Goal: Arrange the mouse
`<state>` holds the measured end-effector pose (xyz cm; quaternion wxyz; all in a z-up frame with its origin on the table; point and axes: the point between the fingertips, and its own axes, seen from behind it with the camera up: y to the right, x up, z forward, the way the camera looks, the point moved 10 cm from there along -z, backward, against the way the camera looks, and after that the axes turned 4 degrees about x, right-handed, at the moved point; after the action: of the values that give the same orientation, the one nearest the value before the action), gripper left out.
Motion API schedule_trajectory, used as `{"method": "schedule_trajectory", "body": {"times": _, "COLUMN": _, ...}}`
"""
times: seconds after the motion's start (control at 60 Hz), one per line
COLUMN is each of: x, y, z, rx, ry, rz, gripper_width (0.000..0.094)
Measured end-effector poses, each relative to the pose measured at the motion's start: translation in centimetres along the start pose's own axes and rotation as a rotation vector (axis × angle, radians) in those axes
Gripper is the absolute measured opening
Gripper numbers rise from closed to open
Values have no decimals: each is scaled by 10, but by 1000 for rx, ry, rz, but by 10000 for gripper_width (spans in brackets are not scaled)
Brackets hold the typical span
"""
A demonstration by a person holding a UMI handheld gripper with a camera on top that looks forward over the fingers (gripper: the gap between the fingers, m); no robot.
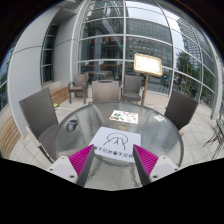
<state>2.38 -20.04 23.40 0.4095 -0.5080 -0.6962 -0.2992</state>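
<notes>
A white mouse pad [111,142] with a dark logo and lettering lies flat on a round glass table [70,128], just ahead of my fingers and partly between their tips. My gripper [108,153] is open and holds nothing; its magenta pads [70,160] stand wide apart over the table's near edge. A smaller flat white thing with dark and coloured marks [124,117] lies further back on the table. I cannot make out a mouse.
Grey chairs ring the table: one at the left [40,112], one at the right [181,108], others behind [105,92]. A tilted board on a stand [148,65] rises beyond the table. Glass building fronts stand behind.
</notes>
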Motion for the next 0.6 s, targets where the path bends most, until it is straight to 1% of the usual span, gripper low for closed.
{"method": "schedule_trajectory", "body": {"times": 0.083, "x": -14, "y": -4, "z": 1, "rx": -11, "ry": -42, "rz": 14, "gripper_width": 761}}
{"method": "schedule_trajectory", "body": {"times": 0.1, "x": -28, "y": -9, "z": 17, "rx": -14, "ry": -41, "rz": 19, "gripper_width": 760}}
{"method": "schedule_trajectory", "body": {"times": 0.15, "x": -42, "y": -19, "z": 25, "rx": -22, "ry": -55, "rz": 29, "gripper_width": 761}}
{"method": "schedule_trajectory", "body": {"times": 0.167, "x": -40, "y": -21, "z": 18, "rx": -22, "ry": -66, "rz": 34, "gripper_width": 760}}
{"method": "schedule_trajectory", "body": {"times": 0.267, "x": -72, "y": -56, "z": 53, "rx": -18, "ry": -119, "rz": 46, "gripper_width": 760}}
{"method": "schedule_trajectory", "body": {"times": 0.35, "x": -83, "y": -94, "z": 80, "rx": -2, "ry": -157, "rz": 56, "gripper_width": 759}}
{"method": "schedule_trajectory", "body": {"times": 0.433, "x": -85, "y": -138, "z": 113, "rx": 12, "ry": -192, "rz": 82, "gripper_width": 760}}
{"method": "schedule_trajectory", "body": {"times": 0.6, "x": -68, "y": -212, "z": 188, "rx": 32, "ry": -215, "rz": 132, "gripper_width": 771}}
